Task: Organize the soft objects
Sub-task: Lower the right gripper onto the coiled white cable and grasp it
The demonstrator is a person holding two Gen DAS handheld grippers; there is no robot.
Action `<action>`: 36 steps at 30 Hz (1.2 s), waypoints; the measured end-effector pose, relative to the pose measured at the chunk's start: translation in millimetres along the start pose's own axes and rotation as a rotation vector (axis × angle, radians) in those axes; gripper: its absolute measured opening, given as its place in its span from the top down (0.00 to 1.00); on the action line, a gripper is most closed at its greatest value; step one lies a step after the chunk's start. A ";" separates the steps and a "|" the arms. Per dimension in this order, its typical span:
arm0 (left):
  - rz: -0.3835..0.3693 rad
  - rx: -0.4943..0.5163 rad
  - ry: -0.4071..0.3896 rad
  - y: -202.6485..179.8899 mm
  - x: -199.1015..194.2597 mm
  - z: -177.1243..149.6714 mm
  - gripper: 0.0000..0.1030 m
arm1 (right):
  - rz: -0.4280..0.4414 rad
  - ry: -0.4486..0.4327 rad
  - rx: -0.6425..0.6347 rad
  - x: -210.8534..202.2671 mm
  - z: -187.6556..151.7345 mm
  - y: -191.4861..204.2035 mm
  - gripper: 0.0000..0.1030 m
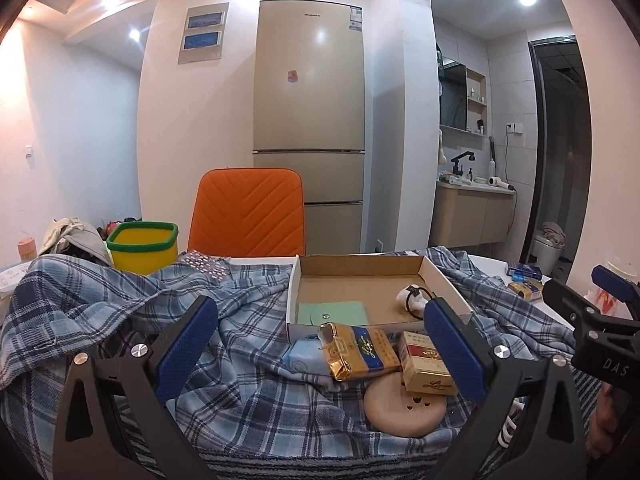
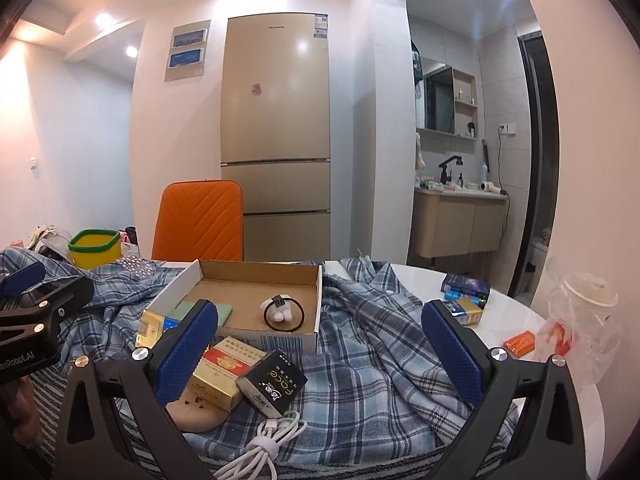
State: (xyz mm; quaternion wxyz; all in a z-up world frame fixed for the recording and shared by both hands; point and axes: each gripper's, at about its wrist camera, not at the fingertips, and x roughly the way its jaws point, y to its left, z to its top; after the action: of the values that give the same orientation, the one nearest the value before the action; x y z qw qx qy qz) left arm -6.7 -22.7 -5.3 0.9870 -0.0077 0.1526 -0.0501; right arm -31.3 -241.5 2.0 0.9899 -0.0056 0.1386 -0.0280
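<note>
Both grippers, left and right, are held with fingers spread and empty. The plaid cloth is spread directly beneath and ahead of both, its loose folds judged nearer the right one.

Quick count: one plaid shirt, one cardboard box, one hair tie and one green card inside it. Two gold-and-red cigarette packs, one black pack, one gold-and-blue pack. One round wooden disc, one coiled white cable, one yellow bin, one orange chair.
</note>
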 end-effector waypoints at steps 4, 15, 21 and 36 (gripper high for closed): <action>-0.038 0.018 0.013 -3.2 1.1 0.2 0.01 | 0.009 0.021 -0.002 3.9 -0.6 0.4 0.00; -0.045 0.015 0.071 -2.6 3.8 5.5 0.01 | 0.098 0.316 0.051 21.8 -7.2 -0.1 0.00; -0.082 0.021 0.158 -5.8 9.1 7.0 0.01 | 0.134 0.424 0.118 29.8 -18.2 -2.4 0.08; -0.103 -0.002 0.258 -0.6 27.0 -8.9 0.01 | 0.162 0.651 0.104 68.4 -56.4 18.2 0.45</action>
State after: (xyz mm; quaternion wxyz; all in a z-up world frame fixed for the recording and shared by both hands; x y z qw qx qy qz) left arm 16.1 -26.0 -21.9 0.9553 -0.0100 0.2778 -0.1009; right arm 19.9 -227.5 -71.3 0.8918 0.0652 0.4456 0.0435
